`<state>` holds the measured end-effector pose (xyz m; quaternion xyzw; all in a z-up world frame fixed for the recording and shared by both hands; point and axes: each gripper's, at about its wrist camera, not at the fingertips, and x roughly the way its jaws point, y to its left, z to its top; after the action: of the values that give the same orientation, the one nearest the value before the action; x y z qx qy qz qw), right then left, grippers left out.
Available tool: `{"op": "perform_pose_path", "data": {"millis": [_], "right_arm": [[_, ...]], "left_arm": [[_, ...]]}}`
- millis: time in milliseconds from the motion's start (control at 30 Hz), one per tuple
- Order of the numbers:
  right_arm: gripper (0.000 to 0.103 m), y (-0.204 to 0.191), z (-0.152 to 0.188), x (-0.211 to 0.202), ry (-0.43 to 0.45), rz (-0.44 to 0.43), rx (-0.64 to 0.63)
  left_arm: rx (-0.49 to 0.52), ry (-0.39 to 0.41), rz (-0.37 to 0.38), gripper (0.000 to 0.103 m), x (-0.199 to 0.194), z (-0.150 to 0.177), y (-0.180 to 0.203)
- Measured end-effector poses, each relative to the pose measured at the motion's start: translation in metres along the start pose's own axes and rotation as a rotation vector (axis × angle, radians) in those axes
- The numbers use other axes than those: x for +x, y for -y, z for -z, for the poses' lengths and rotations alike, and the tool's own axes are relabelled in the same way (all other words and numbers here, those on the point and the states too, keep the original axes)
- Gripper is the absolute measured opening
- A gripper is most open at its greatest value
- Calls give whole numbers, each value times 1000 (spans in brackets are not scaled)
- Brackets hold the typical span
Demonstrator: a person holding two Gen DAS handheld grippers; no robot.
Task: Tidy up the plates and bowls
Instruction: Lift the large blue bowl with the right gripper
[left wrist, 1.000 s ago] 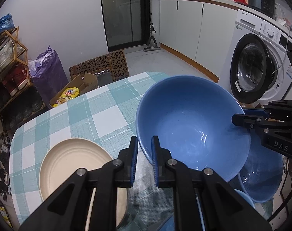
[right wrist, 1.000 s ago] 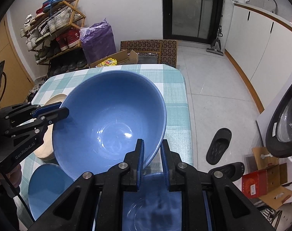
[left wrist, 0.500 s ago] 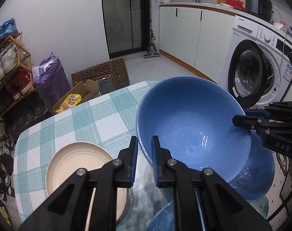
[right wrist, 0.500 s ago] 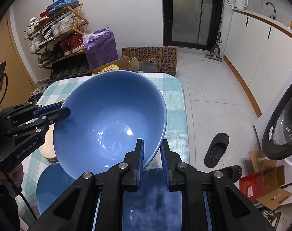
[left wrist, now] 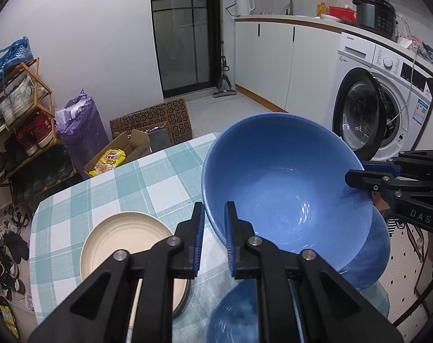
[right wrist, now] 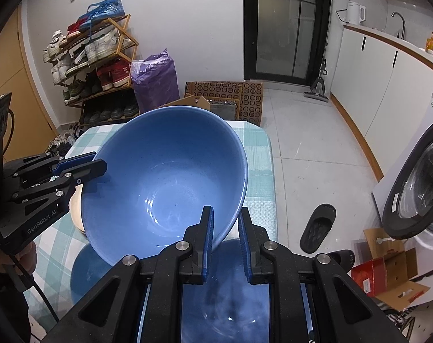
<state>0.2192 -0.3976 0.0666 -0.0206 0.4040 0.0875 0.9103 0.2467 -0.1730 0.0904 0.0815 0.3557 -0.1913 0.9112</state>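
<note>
A large blue bowl [left wrist: 285,194] is held in the air above the checked table [left wrist: 130,191], tilted, and it also shows in the right wrist view [right wrist: 165,188]. My left gripper [left wrist: 212,228] is shut on its near rim. My right gripper [right wrist: 225,228] is shut on the opposite rim and shows at the right of the left wrist view [left wrist: 356,177]. The left gripper shows at the left of the right wrist view [right wrist: 97,168]. A second blue bowl [left wrist: 370,257] and a third blue bowl [left wrist: 233,314] sit below. A cream plate [left wrist: 127,245] lies on the table at the left.
A washing machine [left wrist: 382,105] stands to the right of the table. A shoe rack [right wrist: 96,57], a purple bag [right wrist: 156,83] and cardboard boxes [left wrist: 122,154] stand beyond the table's far edge. A black slipper [right wrist: 316,223] lies on the floor.
Both grippers have lifted the large blue bowl higher above the table; the bowls and cream plate below look smaller and farther away. Both grips are unchanged.
</note>
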Motion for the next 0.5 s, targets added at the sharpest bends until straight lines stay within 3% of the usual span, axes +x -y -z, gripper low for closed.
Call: {"op": "perform_pose_path", "data": {"millis": [500], "right_arm": [[17,-18,17,-61,52,-9,-21]], "left_arm": [[5,43,-7,12,-44,9,6]]}}
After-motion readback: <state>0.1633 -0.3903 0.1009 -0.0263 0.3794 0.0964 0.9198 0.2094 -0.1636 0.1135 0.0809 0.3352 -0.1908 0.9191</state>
